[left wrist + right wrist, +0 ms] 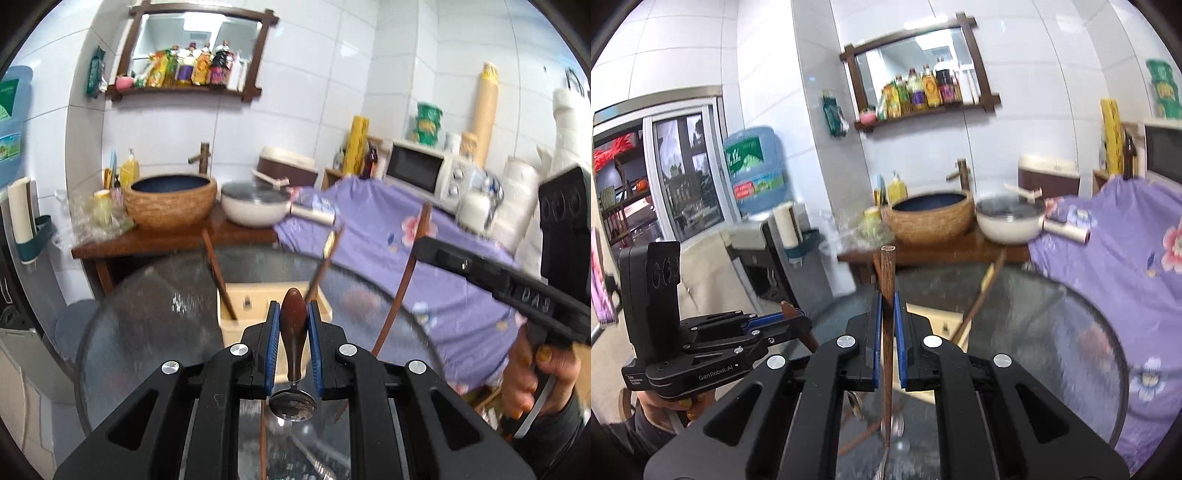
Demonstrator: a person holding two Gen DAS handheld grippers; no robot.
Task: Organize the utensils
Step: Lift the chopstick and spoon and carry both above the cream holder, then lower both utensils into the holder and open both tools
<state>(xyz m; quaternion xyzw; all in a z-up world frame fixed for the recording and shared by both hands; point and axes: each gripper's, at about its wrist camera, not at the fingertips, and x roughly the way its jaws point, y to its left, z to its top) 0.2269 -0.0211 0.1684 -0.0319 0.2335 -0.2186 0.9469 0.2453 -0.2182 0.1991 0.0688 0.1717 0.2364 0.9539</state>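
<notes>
Wood-handled spoon [293, 332] is what the left gripper [293, 332] has pinched between its blue pads [272, 345] in the left wrist view, handle tip pointing away and the shiny bowl hanging back toward the camera, so the whole thing sits up off the round glass table [155, 314]. Past the fingertips there's a pale wooden box [275, 295] that seems to sit near the far edge of the glass, with a couple of long brown sticks [218, 269] leaning in it, though it's pretty blurry. Off at the right edge you can see the right gripper [421, 245] side-on with a long reddish-brown utensil [402, 284] clamped in it, and the person's hand [532, 376] wrapped around the grip. Behind all that is a wooden counter with a woven basin [170, 201] and a white pan [255, 206], plus purple floral cloth [424, 266] draped over to the right. Switching to the right wrist view, the right gripper [886, 339] is squeezed tight on a thin wooden-handled utensil [887, 295], handle end sticking up past the fingers, metal end trailing down toward the camera over the glass table [1052, 332]. The left gripper [786, 319] shows on the left, clamped on the spoon's brown handle [798, 325], which pokes out either side of the pads. Same box [942, 325] sits just beyond the fingertips, partly hidden.
</notes>
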